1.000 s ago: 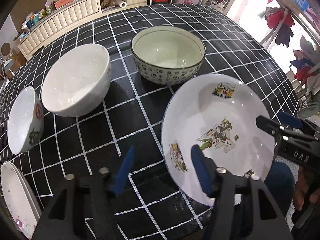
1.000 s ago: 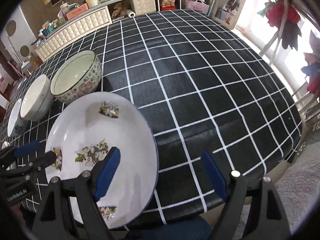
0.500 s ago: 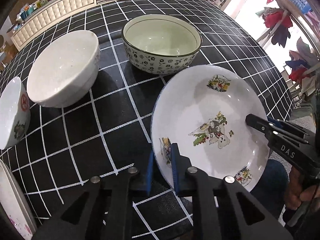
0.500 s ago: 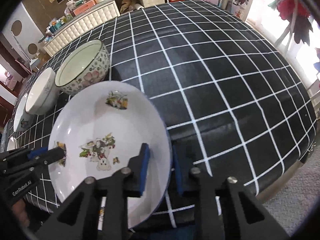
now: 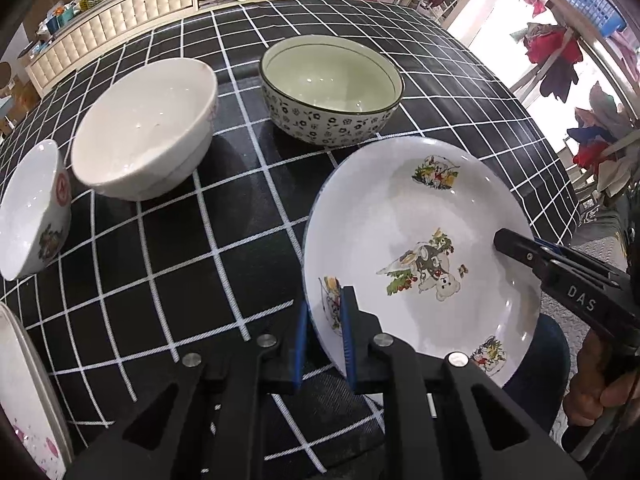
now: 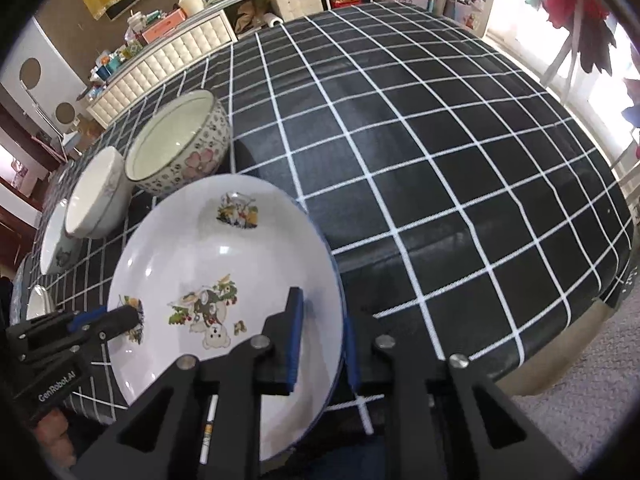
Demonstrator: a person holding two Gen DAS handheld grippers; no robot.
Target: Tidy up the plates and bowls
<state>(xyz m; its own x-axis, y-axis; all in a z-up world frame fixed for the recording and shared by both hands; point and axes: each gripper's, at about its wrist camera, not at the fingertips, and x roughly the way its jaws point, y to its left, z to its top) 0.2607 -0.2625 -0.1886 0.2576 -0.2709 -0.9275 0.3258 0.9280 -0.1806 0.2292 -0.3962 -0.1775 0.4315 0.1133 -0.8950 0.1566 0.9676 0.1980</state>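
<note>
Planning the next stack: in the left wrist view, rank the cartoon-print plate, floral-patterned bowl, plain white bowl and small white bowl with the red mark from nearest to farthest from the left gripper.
1. Cartoon-print plate, clamped in the left gripper.
2. Plain white bowl, ahead left; small white bowl with the red mark, far left: too close to call.
3. Floral-patterned bowl, straight ahead, farthest.

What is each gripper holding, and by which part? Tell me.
Both hold the cartoon plate by its rim: left gripper on one side, right gripper on the opposite side.

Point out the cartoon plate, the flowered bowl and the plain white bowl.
cartoon plate (image 5: 420, 216), left wrist view, bare inner surface.
flowered bowl (image 5: 328, 120), left wrist view, patterned outer wall.
plain white bowl (image 5: 140, 128), left wrist view, inside.
</note>
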